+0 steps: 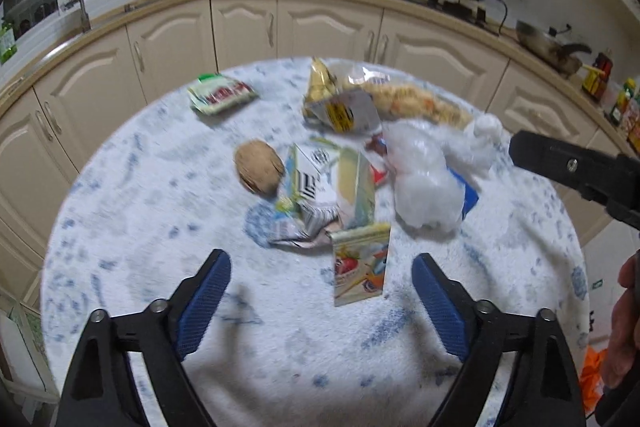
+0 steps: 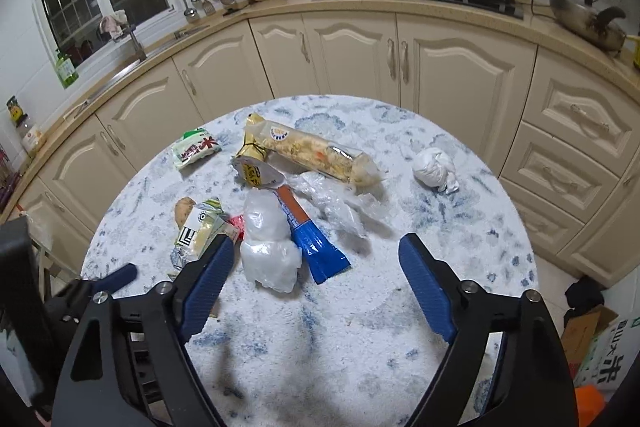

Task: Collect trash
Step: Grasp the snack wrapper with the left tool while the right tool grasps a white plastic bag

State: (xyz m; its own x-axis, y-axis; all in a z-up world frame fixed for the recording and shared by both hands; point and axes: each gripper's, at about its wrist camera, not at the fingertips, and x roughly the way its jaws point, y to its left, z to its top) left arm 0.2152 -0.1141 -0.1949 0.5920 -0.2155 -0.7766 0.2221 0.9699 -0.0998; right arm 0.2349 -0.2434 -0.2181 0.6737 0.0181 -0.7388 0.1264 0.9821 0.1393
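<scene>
1. Both sets of tongs stood spread over the near part of the round counter [image 2: 460, 227], pinching nothing: the left tongs [image 1: 320, 291] and the right tongs [image 2: 316, 267].
2. The trash lay loose in the middle of the counter. A printed packet [image 1: 360, 271] lay just beyond the left tongs, with a crumpled carton wrapper [image 1: 320, 183] behind it.
3. A clear plastic bag [image 2: 268, 251] and a blue wrapper [image 2: 320, 255] lay between the fingers of the right tongs, untouched.
4. Farther off lay a green sachet [image 2: 196, 149], a long clear snack tube [image 2: 316, 155], a yellow foil wrapper [image 2: 252, 171] and a white tied bundle [image 2: 434, 167] at the far right.
5. Judgement: the step in hand was the approach. Each set of tongs should take one item, coming down so the pads straddle its edge; the flat packet may need lifting at a raised corner.
6. A brown rounded object [image 1: 258, 167] left of the carton wrapper could not be identified; it may not be trash.
7. No bin was clearly visible. The left wrist view was blurred, and the wrappers overlapped, hiding their lower edges.
</scene>
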